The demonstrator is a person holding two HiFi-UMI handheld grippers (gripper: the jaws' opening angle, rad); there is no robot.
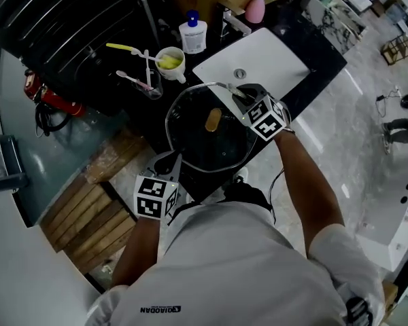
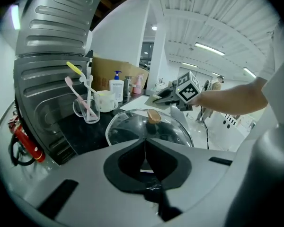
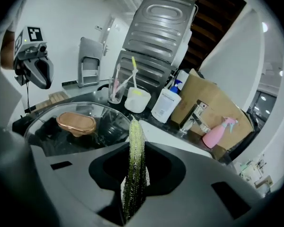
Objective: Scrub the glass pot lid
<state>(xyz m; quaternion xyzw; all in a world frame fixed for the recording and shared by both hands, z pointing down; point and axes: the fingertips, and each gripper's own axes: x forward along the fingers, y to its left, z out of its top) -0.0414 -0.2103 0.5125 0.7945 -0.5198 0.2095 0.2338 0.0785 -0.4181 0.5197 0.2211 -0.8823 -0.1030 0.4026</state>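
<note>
Black counter [image 1: 122, 100], white sink [image 1: 258, 56] beyond. Left gripper [image 1: 168, 165] pinched shut, seemingly on lid [image 1: 197, 148] rim. Right gripper [image 1: 239, 94] clamps sponge [image 3: 134, 164] over lid. Scrubbing likely mostly ahead.

Counted: one glass pot lid [image 1: 205, 141], one scouring pad [image 3: 134, 164]. One pump bottle [image 1: 193, 34], one pink spray bottle [image 1: 256, 7], one glass mug [image 1: 151, 85], one white mug [image 1: 170, 63].

Clear glass lid [image 1: 190, 148], tan knob [image 1: 213, 119], green scouring pad [image 3: 134, 169], black counter [image 1: 319, 60].
</note>
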